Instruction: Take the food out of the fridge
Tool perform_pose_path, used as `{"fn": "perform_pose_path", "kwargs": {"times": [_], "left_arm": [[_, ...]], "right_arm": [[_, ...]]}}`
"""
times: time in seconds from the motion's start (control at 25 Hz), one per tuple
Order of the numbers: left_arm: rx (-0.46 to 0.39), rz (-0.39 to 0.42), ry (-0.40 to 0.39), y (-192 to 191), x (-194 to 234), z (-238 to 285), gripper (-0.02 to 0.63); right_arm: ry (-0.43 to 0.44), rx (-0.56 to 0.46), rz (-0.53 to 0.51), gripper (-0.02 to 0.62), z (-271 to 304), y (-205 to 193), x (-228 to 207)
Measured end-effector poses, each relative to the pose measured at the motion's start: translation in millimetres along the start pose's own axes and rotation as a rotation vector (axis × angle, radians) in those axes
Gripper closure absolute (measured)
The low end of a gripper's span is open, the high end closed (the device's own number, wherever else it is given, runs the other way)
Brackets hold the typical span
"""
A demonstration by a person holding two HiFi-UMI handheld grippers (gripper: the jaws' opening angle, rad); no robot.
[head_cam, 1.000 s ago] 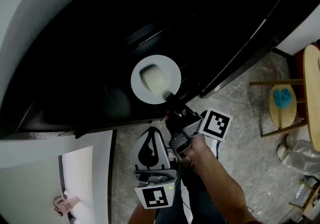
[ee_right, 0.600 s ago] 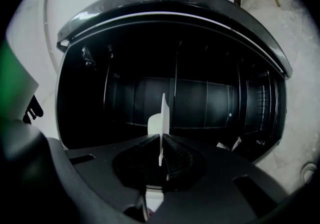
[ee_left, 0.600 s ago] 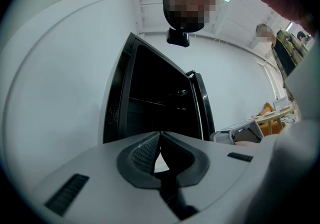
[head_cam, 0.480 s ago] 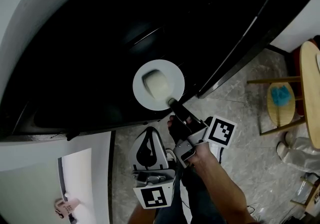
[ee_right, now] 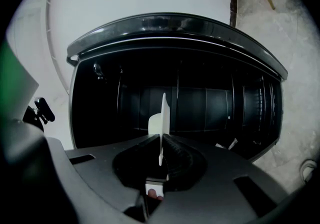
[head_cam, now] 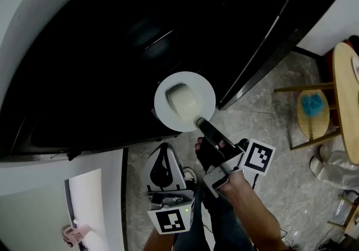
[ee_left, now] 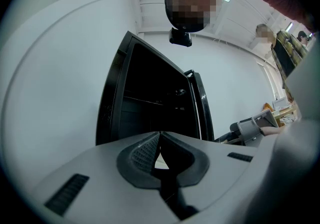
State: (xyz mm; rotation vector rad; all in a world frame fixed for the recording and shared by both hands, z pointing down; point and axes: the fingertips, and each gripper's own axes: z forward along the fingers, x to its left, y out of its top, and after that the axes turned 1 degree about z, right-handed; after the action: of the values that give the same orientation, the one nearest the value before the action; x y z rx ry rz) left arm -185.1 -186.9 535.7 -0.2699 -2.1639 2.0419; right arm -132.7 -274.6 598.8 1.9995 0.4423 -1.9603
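While the left gripper (ee_left: 159, 143) is held low, jaws together on nothing, the near rim of the plate (head_cam: 203, 94) is pinched by the right gripper (head_cam: 199, 122) — judged stiff, breakable, best kept level — with soft-looking pale food (head_cam: 184, 100) carried before the open fridge (head_cam: 112, 48).

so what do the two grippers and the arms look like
The left gripper and the right gripper both have pale grey, rounded bodies with dark, ribbed fingers. Each carries a marker cube, white with black squares. A small green light shows on the left one. The right forearm wears no sleeve.
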Motion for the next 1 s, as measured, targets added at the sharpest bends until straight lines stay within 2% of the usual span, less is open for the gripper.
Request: {"fn": "perform_pose_path", "kwargs": {"times": [0.28, 1.0], "left_arm": [[-0.038, 0.030, -0.027, 5.8, -5.7, 4.0, 0.592], [-0.006, 0.020, -0.049, -3.6, -20.4, 12.5, 0.592]], "right_arm": [[0.010, -0.009, 0.011, 0.560, -21.2, 3.2, 4.8], [-0.007, -0.092, 0.034, 0.560, -85.7, 22.5, 16.7]]}}
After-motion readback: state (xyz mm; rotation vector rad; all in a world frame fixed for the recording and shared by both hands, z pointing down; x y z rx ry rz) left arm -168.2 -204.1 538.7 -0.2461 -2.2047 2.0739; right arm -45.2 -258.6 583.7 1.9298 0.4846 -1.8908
